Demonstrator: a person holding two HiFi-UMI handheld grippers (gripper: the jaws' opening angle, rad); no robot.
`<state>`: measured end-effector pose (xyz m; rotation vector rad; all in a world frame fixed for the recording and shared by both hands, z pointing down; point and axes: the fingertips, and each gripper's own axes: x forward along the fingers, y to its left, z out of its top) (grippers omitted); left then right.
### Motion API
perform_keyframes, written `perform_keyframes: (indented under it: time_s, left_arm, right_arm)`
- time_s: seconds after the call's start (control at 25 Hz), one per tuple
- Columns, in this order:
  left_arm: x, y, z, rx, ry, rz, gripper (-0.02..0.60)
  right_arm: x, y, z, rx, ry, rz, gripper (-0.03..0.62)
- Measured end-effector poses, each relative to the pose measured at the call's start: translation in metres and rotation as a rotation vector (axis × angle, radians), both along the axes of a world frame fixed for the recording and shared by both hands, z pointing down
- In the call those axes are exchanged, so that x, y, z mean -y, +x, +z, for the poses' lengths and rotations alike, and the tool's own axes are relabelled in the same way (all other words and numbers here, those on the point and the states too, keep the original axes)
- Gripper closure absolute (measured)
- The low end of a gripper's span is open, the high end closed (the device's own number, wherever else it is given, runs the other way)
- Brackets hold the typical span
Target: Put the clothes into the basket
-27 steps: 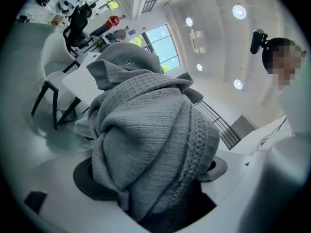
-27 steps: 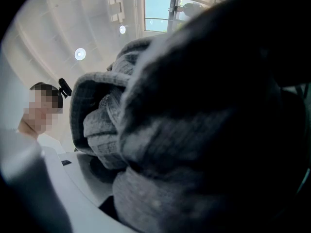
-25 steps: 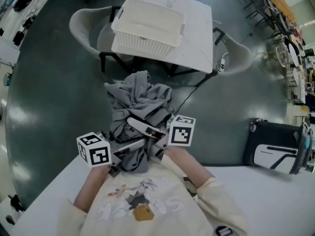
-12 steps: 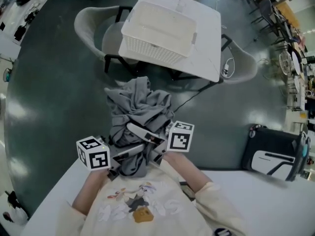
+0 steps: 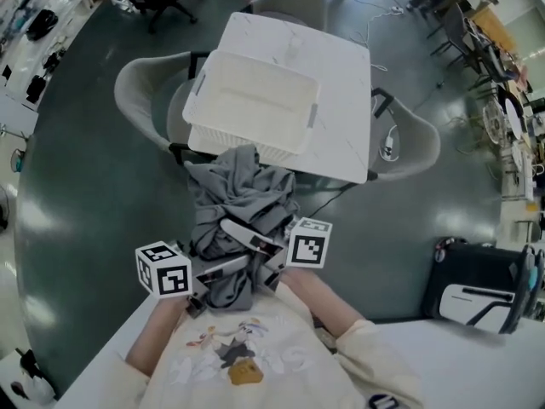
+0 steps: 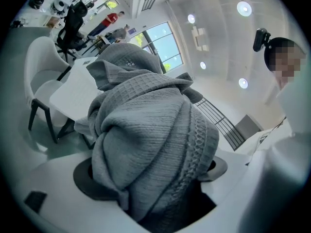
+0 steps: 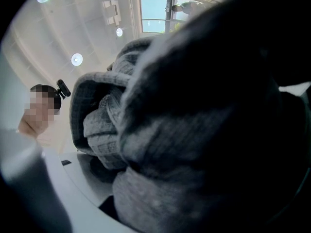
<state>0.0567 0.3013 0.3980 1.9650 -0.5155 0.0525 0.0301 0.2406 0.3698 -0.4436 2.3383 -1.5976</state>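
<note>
A bundle of grey knit clothes hangs in front of the person's chest, held up between both grippers. My left gripper grips it from the lower left and my right gripper from the right, jaws buried in the cloth. The cloth fills the left gripper view, where the clothes drape over the jaws, and the right gripper view, where the clothes hide nearly everything. The white basket stands empty on a white table. The bundle's top overlaps the basket's near wall in the head view.
Pale chairs stand round the table at the left, the right and the far side. A cable runs over the dark floor. A black-and-white bag sits at the right, beside another white table.
The basket and its table have come closer to the bundle; the clothes' top now overlaps the basket's near wall. Both grippers keep the same hold.
</note>
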Motion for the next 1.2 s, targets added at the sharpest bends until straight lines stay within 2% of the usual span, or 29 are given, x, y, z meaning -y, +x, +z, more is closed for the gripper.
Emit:
perform_keyframes:
  time_s: [0.36,0.6,0.92,1.2]
  left_arm:
    - [0.095,0.051,-0.017,0.043,0.022,-0.049,0.123]
    - [0.144,0.074,-0.016,0.046,0.021,-0.1,0.123]
    - [0.206,0.084,-0.011,0.013,0.006,-0.144,0.123]
    - [0.26,0.063,-0.018,-0.044,0.011,-0.204,0.123]
  right_arm:
    - [0.094,0.051,-0.02,0.05,0.016,-0.032,0.276]
    - [0.142,0.072,-0.015,0.041,0.0,-0.068,0.276]
    - [0.202,0.079,-0.008,-0.001,-0.017,-0.109,0.275]
    - [0.253,0.052,-0.016,-0.068,0.024,-0.172,0.275]
